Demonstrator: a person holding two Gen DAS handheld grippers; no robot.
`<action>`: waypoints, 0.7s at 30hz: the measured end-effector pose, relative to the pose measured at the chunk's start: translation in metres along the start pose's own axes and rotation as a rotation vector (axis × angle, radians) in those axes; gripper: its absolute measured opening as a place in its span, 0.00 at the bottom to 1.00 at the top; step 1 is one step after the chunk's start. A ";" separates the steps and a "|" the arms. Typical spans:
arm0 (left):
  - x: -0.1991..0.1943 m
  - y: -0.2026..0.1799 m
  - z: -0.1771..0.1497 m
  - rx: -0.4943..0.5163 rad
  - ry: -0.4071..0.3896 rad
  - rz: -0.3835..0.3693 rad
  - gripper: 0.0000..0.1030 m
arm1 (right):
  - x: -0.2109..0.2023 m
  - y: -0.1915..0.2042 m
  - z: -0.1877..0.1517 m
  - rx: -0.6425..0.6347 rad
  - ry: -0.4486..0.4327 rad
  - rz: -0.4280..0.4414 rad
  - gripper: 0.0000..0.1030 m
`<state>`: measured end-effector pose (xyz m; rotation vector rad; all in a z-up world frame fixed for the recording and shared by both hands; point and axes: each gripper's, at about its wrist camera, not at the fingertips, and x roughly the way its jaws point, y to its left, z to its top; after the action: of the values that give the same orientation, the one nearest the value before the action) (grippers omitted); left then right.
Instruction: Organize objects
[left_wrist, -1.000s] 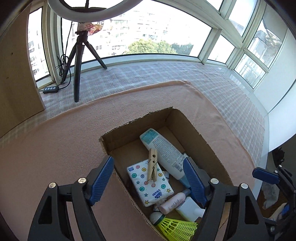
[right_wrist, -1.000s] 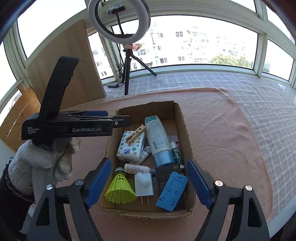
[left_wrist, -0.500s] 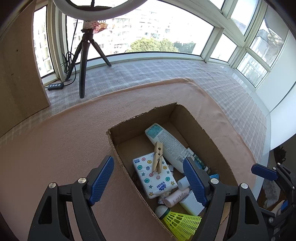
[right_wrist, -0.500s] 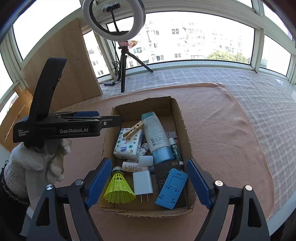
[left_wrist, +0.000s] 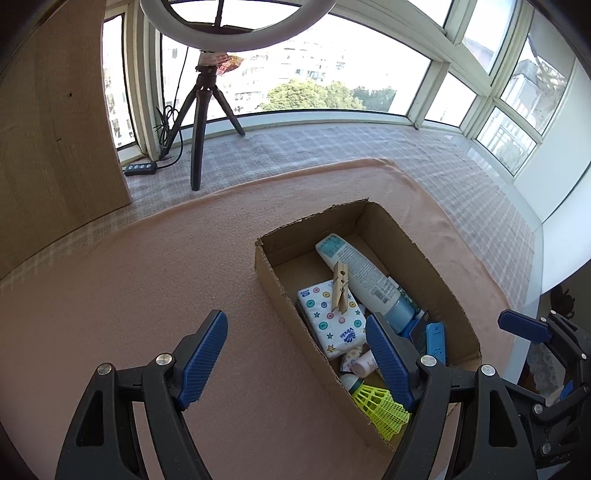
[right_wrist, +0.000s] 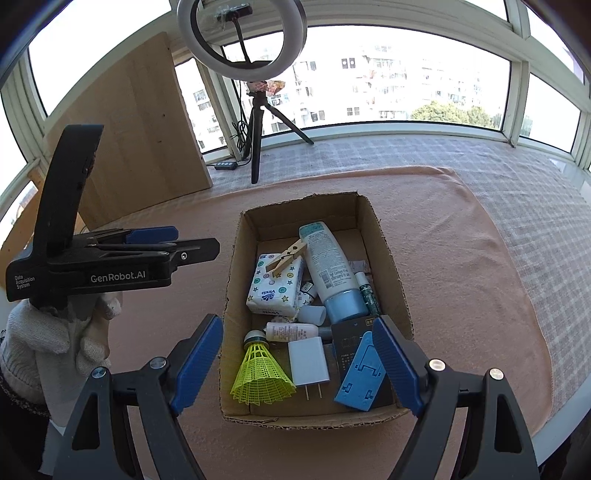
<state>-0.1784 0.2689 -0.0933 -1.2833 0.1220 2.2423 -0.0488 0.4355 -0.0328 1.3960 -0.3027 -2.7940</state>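
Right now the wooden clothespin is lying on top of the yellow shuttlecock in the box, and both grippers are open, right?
Not quite. The clothespin lies on the tissue pack, not the shuttlecock, which sits apart at the near end of the box. The right wrist view shows it. Both the left gripper and right gripper do have open jaws.

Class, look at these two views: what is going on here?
A person holds two grippers over a cardboard box on a pink cloth. Both the left gripper and the right gripper are open and hold nothing. The box already contains a lotion bottle, a tissue pack with a clothespin on top, a yellow shuttlecock, a white charger and a blue stand.
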 end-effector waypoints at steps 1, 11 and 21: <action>-0.005 0.003 -0.003 -0.003 -0.002 0.003 0.78 | -0.001 0.003 0.000 0.002 -0.002 0.003 0.78; -0.056 0.047 -0.039 -0.045 -0.032 0.048 0.78 | -0.006 0.048 -0.002 -0.017 -0.015 0.028 0.78; -0.113 0.094 -0.084 -0.119 -0.071 0.097 0.78 | -0.008 0.108 -0.007 -0.062 -0.017 0.063 0.78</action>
<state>-0.1163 0.1139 -0.0639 -1.2823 0.0260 2.4067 -0.0478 0.3288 -0.0118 1.3272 -0.2533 -2.7412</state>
